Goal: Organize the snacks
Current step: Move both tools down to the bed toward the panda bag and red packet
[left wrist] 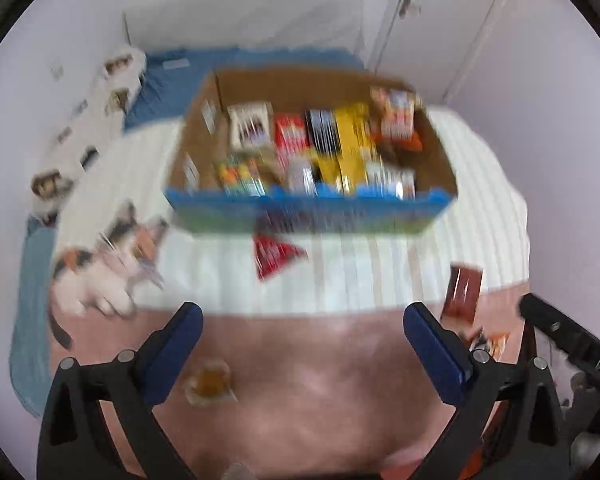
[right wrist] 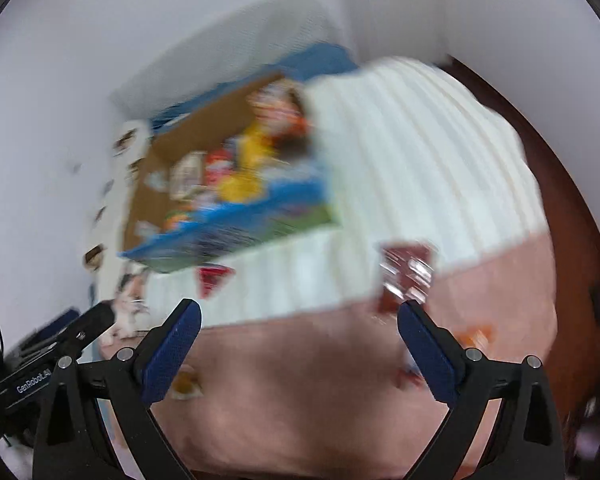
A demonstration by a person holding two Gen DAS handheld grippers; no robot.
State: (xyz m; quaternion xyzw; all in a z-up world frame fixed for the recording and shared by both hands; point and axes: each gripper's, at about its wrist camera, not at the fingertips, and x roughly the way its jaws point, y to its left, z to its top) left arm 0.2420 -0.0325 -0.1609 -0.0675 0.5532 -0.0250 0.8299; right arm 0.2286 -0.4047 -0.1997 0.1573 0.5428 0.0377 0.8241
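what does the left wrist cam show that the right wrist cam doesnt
Only the left wrist view shows the calico plush cat whole; the right view catches just a blurred sliver of it. It also shows the right gripper's black body at its right edge and the snacks in the box upright in a row. Only the right wrist view shows the dark wooden floor past the bed. Both show the cardboard box of snacks, the red packet on the white cover in front of it, the brown packet at the cover's edge, and open, empty grippers: left gripper, right gripper.

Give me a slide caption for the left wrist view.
Open left gripper faces a full snack box on the bed.
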